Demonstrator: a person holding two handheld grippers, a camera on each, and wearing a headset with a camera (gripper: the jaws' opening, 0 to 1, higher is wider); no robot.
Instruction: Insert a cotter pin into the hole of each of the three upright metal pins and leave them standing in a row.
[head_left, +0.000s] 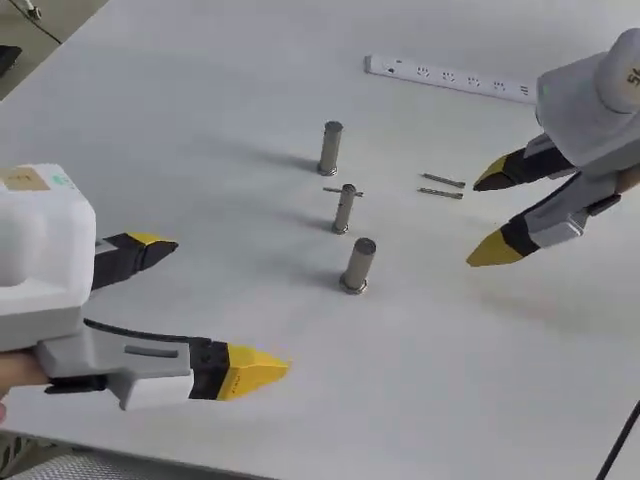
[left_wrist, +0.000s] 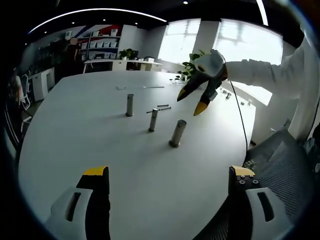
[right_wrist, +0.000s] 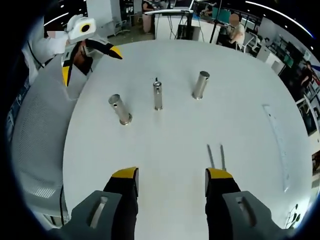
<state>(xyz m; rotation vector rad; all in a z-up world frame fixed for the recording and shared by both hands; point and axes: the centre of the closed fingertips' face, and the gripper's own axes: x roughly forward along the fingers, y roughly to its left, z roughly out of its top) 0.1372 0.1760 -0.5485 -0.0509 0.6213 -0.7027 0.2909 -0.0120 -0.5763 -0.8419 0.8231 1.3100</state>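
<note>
Three upright metal pins stand in a row on the white table: a far pin (head_left: 331, 148), a middle pin (head_left: 345, 208) and a near pin (head_left: 358, 265). A cotter pin (head_left: 343, 190) sits crosswise through the middle pin's top. Two loose cotter pins (head_left: 441, 187) lie side by side to the right of the row, seen also in the right gripper view just ahead of my fingertips (right_wrist: 216, 156). My right gripper (head_left: 492, 213) hovers open beside them, empty. My left gripper (head_left: 212, 305) is open and empty at the near left, well short of the pins (left_wrist: 177, 133).
A white power strip (head_left: 448, 78) lies at the far right of the table. The table's near edge runs just under my left gripper. Chairs, shelves and people stand in the room beyond the table.
</note>
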